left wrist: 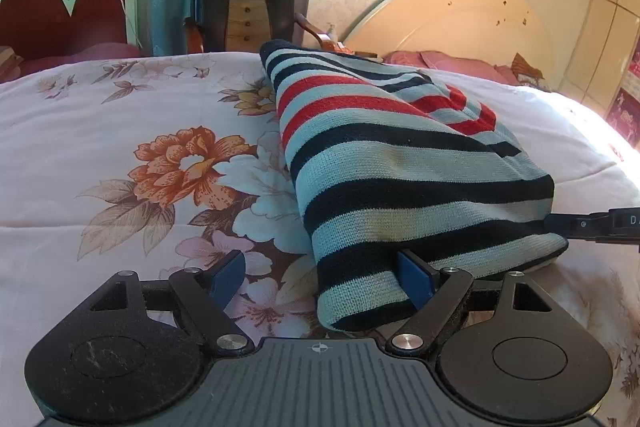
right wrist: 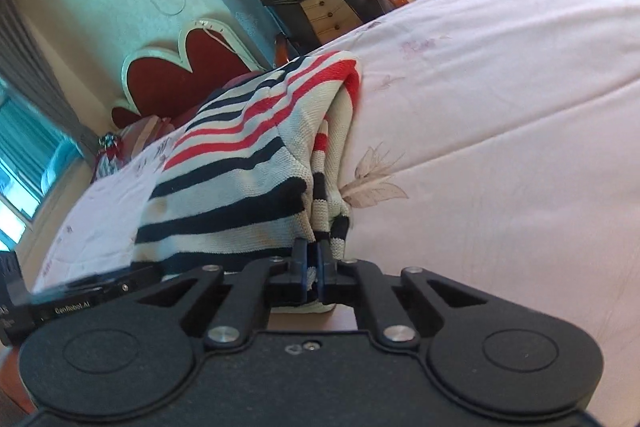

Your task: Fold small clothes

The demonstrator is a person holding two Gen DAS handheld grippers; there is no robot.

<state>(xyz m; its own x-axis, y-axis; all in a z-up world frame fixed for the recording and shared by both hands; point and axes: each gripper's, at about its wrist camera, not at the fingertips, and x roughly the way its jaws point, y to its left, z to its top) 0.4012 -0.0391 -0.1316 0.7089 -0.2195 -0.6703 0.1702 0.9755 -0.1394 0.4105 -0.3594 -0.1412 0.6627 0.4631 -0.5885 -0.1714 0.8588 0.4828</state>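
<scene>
A knit sweater [left wrist: 400, 163] striped in pale blue, navy and red lies folded on the floral bedspread [left wrist: 120, 155]. My left gripper [left wrist: 322, 277] is open at its near end; the sweater's near left corner lies between the blue pads [left wrist: 416, 281] and neither pad presses on it. In the right wrist view my right gripper [right wrist: 313, 261] is shut on the near edge of the sweater [right wrist: 240, 187], with folded layers bunched just beyond the pads. Part of the right gripper [left wrist: 592, 225] reaches the sweater's right corner in the left wrist view.
The bed [right wrist: 500, 147] stretches wide on both sides of the sweater. Beyond it are a cream headboard [left wrist: 460, 19], pink pillows [left wrist: 448, 63], a dark chair with small drawers [left wrist: 244, 7] and a red heart-shaped headboard [left wrist: 60, 15].
</scene>
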